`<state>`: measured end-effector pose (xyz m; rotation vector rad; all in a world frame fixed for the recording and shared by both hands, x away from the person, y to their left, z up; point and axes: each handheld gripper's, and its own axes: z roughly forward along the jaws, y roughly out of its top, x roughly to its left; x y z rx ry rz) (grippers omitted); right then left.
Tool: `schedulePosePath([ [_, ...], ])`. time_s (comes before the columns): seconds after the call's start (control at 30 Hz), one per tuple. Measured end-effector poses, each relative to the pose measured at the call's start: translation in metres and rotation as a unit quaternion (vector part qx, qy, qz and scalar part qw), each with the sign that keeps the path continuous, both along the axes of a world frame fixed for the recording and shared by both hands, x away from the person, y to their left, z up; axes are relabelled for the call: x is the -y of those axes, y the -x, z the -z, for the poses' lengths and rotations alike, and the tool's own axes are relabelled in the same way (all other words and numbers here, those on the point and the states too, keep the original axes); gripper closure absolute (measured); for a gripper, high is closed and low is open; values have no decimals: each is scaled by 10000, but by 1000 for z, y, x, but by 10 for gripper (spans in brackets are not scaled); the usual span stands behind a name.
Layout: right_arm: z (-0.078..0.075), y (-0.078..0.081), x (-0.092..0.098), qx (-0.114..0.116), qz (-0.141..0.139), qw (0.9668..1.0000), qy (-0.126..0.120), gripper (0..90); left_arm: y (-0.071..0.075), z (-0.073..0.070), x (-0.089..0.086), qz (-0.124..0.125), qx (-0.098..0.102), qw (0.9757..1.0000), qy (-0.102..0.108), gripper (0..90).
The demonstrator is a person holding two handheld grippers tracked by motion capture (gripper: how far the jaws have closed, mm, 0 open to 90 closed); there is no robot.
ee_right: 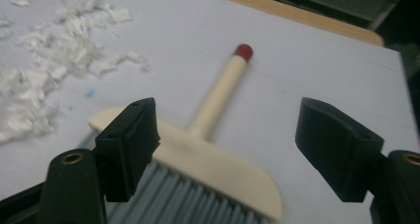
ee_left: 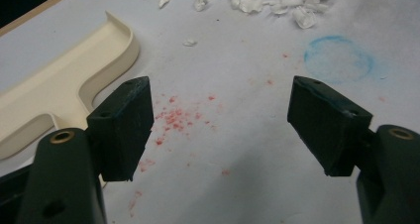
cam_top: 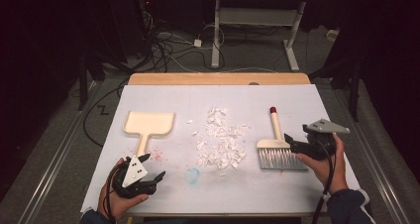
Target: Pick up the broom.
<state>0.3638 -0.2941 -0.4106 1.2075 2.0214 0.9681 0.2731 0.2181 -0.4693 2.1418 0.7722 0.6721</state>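
Note:
A cream dustpan (cam_top: 148,124) lies flat at the left of the white sheet, its handle toward me. A pile of white paper scraps (cam_top: 220,140) sits in the middle. On the right lies a cream hand brush (cam_top: 276,152) with grey bristles and a red-tipped handle (cam_top: 273,110). My left gripper (cam_top: 154,167) is open just right of the dustpan's handle, over bare sheet. In the left gripper view its jaws (ee_left: 220,92) stand apart with nothing between them, the dustpan (ee_left: 59,80) to their left. My right gripper (ee_right: 225,120) is open, hovering over the brush head (ee_right: 208,159).
Red specks (ee_left: 173,117) and a blue ring mark (ee_left: 339,58) stain the sheet near the left gripper. A wooden table edge (cam_top: 218,79) runs along the far side. Beyond it are cables and the legs of another table (cam_top: 215,35) on the floor.

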Motion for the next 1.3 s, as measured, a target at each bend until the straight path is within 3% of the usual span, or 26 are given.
schedulePosePath([
  [0.03, 0, 0, 0, 0, 0, 10000, 0, 299, 0, 0, 1, 15, 5, 10000, -21, 247],
  [0.1, -1, -15, -3, -51, 103, 9999, -64, 309, 0, 0, 2, 5, -44, 10000, -41, 248],
  [0.13, 0, -30, -8, -265, 140, 9995, -77, 307, 0, 1, 3, 5, -44, 10000, -58, 247],
  [0.23, 9, -50, -17, -755, 253, 9968, 42, 324, -1, 1, 2, 14, -10, 10000, -98, 246],
  [0.27, 9, -50, -17, -755, 253, 9968, 42, 324, -1, 2, 2, -3, -77, 9999, -73, 246],
  [0.4, 21, -67, -25, -1071, 436, 9930, 225, 374, -1, 1, 1, -10, -31, 9999, -96, 245],
  [0.5, 25, -74, -27, -1272, 552, 9903, 93, 416, -1, 1, 0, -29, -39, 9999, -112, 244],
  [0.53, 28, -78, -29, -1384, 597, 9885, 156, 453, -1, 1, 0, -35, -53, 9999, -125, 243],
  [0.67, 35, -83, -31, -1556, 643, 9856, 156, 482, -1, 1, 1, -34, -52, 9998, -170, 243],
  [0.73, 42, -87, -34, -1794, 551, 9820, 214, 516, -1, 2, 1, -41, -94, 9997, -202, 243],
  [0.8, 45, -89, -34, -1873, 522, 9806, 264, 533, -1, 2, 1, -44, -108, 9997, -209, 243],
  [0.93, 47, -92, -34, -1850, 555, 9807, 302, 594, 0, 2, 1, -54, -118, 9997, -218, 242],
  [1.3, 48, -92, -35, -1680, 441, 9842, 349, 707, 1, 4, 4, -12, -202, 9994, -282, 242],
])
